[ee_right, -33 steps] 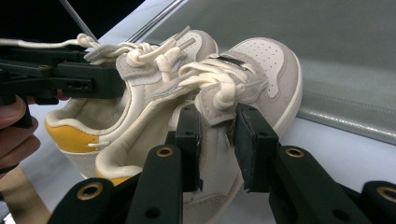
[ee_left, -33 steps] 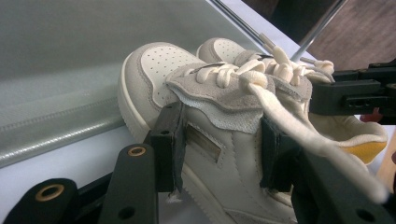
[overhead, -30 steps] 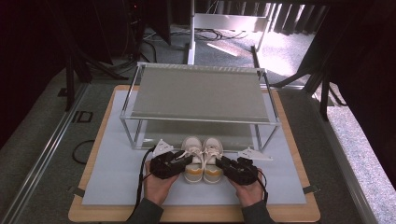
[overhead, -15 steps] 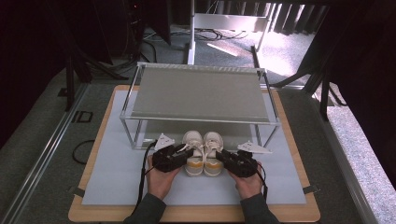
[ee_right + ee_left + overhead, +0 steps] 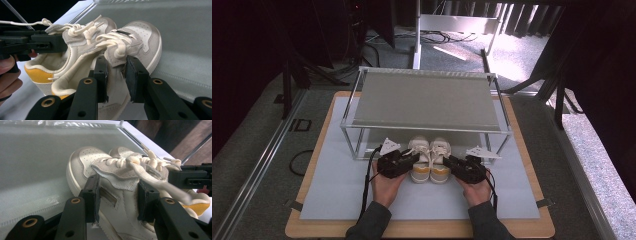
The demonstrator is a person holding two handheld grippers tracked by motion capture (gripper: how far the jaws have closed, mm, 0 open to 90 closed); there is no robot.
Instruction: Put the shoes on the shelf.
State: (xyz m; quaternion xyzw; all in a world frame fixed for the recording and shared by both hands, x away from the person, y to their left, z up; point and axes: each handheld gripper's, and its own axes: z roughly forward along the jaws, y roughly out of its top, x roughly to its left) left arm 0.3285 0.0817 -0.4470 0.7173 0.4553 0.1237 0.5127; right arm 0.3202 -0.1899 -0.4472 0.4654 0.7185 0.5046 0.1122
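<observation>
Two small cream-white leather sneakers with yellow heel patches sit side by side on the pale grey mat, toes pointing under the front edge of the low metal-framed shelf with a grey mesh top [image 5: 424, 100]. The left sneaker [image 5: 419, 160] is clamped in my left gripper [image 5: 117, 195]: its black jaws, which have just been closing further, press on either side of the shoe's upper beside the laces. The right sneaker [image 5: 440, 161] is gripped the same way by my right gripper [image 5: 116, 75], jaws squeezed tight on the suede flap beside the laces. In the high view my left hand [image 5: 387, 182] and right hand [image 5: 476, 189] flank the pair, just in front of the shelf. The grey mat [image 5: 337, 195] lies on a wooden board [image 5: 294, 227].
</observation>
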